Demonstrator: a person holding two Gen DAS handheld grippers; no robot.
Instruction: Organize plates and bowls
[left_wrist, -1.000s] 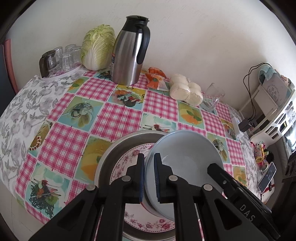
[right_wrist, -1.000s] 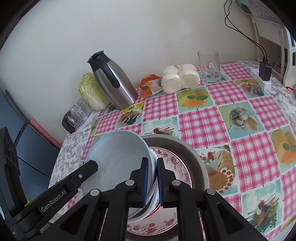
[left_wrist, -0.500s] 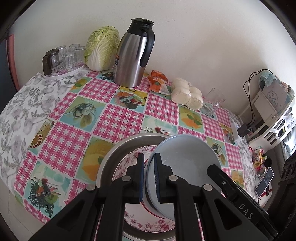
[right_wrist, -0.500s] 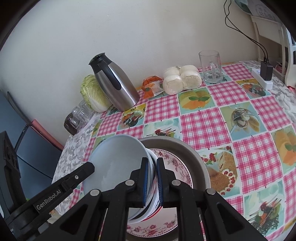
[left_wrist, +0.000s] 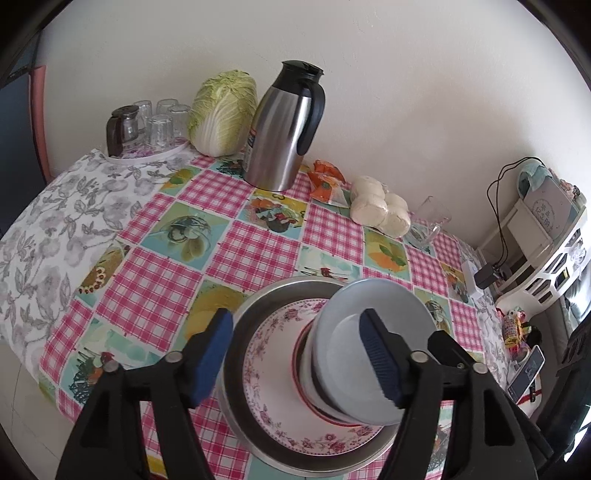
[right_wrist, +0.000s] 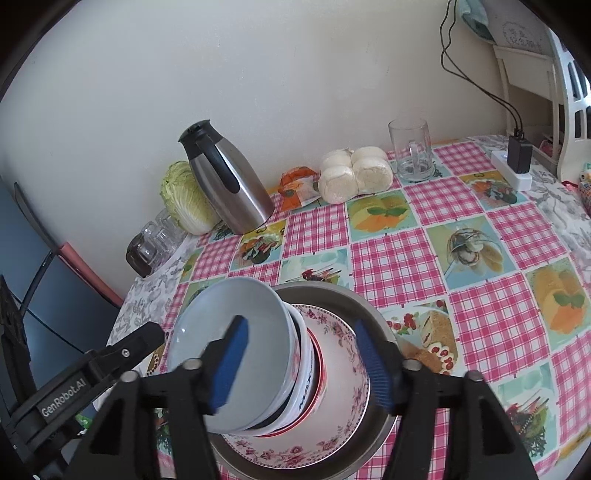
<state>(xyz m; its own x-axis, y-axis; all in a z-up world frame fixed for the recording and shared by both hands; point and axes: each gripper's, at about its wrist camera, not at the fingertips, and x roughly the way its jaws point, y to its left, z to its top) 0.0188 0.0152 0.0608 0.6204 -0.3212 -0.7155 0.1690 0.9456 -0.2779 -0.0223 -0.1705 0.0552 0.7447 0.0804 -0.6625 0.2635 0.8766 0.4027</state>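
A stack of bowls topped by a pale blue bowl (left_wrist: 373, 332) (right_wrist: 236, 332) stands on a pink floral plate (left_wrist: 273, 387) (right_wrist: 343, 398), which lies in a steel basin (left_wrist: 266, 299) (right_wrist: 369, 306) at the table's near edge. My left gripper (left_wrist: 295, 358) is open, its blue pads either side of the stack's left rim, holding nothing. My right gripper (right_wrist: 299, 369) is open too, straddling the stack's right rim. Each gripper's black arm shows in the other's view.
On the checked tablecloth stand a steel thermos jug (left_wrist: 284, 125) (right_wrist: 225, 181), a cabbage (left_wrist: 221, 110), a tray of glasses (left_wrist: 147, 125), an orange packet (left_wrist: 327, 181), wrapped buns (left_wrist: 380, 210) (right_wrist: 354, 173) and a glass mug (right_wrist: 412, 149). A power strip (right_wrist: 513, 173) and white shelf sit right.
Both grippers were shut on the bowl stack's rim and have opened wide. The stack now rests on the floral plate. Both cameras have pulled back slightly.
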